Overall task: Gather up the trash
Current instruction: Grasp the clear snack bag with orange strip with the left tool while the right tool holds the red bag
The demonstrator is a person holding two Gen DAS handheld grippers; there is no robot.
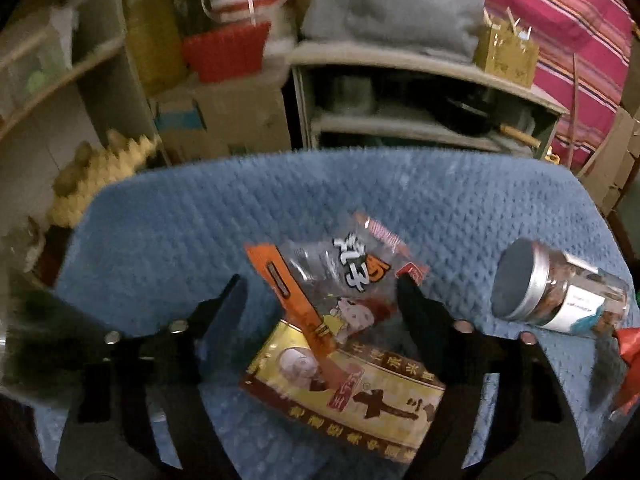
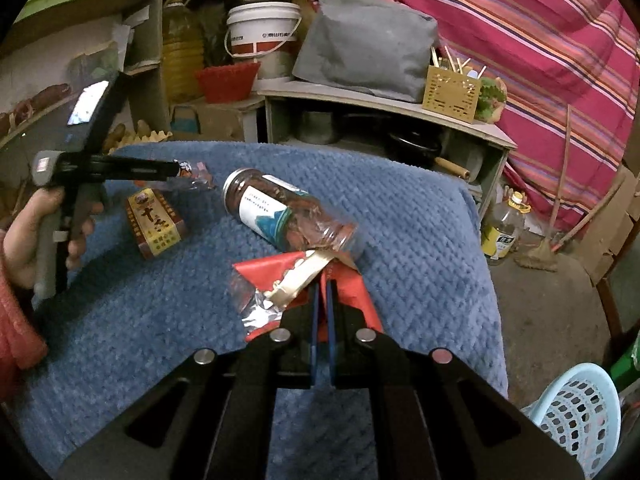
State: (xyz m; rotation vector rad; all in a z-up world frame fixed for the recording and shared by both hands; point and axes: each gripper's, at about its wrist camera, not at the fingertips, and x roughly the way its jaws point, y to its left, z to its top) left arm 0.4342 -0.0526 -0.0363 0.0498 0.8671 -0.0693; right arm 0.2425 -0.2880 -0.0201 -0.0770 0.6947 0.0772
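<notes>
Clamped between the nearly closed fingers of the right gripper [image 2: 322,286] was a red wrapper [image 2: 348,280] with a torn gold strip and a silver inner face; it lay on the blue blanket [image 2: 420,240] directly ahead of the fingertips. Just beyond the wrapper, touching its far edge, a clear jar [image 2: 288,210] lay on its side, its metal lid pointing up and to the left of the gripper.

Between the spread fingers of the left gripper [image 1: 320,280] lay two more wrappers. A clear packet [image 1: 344,268] with an orange edge sat at the fingertips, its far corner touching the right finger's tip; whether the left finger touched it could not be told. Nearer the camera, a yellow packet [image 1: 360,396] lay partly under the clear one. Right of this gripper, well apart from it, the jar [image 1: 560,292] showed its lid end-on.

From the right wrist view, the left gripper [image 2: 176,168] sat far to the left, held in the left hand [image 2: 24,236], its tip at the clear packet [image 2: 196,176].

Low and to the right of the right gripper, off the blanket, stood a pale blue basket [image 2: 580,412]. Shelves [image 2: 400,112] ran behind the blanket.
</notes>
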